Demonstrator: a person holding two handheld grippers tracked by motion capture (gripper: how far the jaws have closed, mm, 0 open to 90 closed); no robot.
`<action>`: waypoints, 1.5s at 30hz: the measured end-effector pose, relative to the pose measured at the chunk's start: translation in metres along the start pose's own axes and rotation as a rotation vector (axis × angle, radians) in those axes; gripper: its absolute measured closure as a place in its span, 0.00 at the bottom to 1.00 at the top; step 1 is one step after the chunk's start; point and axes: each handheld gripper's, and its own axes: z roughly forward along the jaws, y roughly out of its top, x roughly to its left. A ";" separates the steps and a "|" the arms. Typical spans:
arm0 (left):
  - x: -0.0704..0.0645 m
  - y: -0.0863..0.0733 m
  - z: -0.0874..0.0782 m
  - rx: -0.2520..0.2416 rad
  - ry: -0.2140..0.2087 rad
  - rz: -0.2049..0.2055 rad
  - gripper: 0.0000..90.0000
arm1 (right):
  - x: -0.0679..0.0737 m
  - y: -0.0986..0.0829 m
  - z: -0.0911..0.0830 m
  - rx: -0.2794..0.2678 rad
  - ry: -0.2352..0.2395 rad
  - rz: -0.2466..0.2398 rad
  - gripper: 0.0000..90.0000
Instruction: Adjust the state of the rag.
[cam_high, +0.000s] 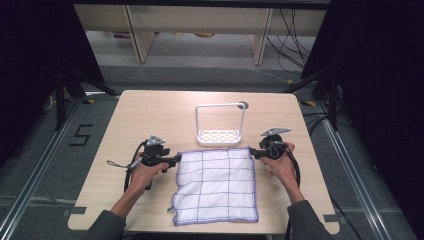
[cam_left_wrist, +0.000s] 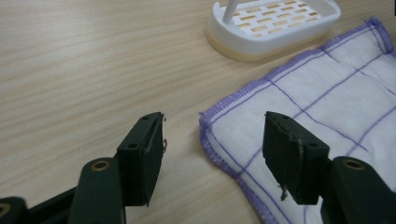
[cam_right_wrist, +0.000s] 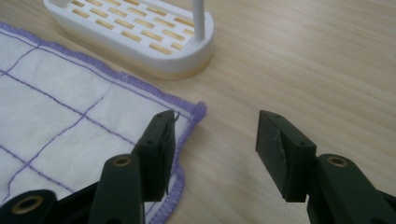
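Observation:
A white cloth (cam_high: 216, 185) with a purple grid and purple hem lies flat on the wooden table (cam_high: 145, 112). My left gripper (cam_high: 176, 160) is at the cloth's far left corner, open, its jaws astride the corner of the cloth (cam_left_wrist: 299, 98). My right gripper (cam_high: 253, 152) is at the far right corner, also open, with the cloth's corner (cam_right_wrist: 70, 107) beside its left jaw. Neither gripper holds anything. A white rack (cam_high: 220, 125) with a slotted base and a hoop handle stands just beyond the cloth.
The white rack's base (cam_left_wrist: 275, 23) sits close beyond both grippers, and its base (cam_right_wrist: 135, 32) nearly touches the cloth's far hem. Bare table lies to the left and right. The table's front edge (cam_high: 200, 231) is near the cloth's near hem.

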 end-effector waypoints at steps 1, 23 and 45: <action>0.000 0.000 0.004 0.000 -0.010 -0.012 0.42 | -0.001 0.002 0.002 -0.009 0.002 -0.011 0.53; -0.005 0.002 0.029 0.018 -0.031 0.135 0.92 | 0.008 0.013 0.030 0.040 0.034 -0.060 0.75; -0.001 0.011 0.017 -0.054 0.001 0.168 0.98 | -0.001 0.015 0.019 -0.026 0.106 -0.062 0.98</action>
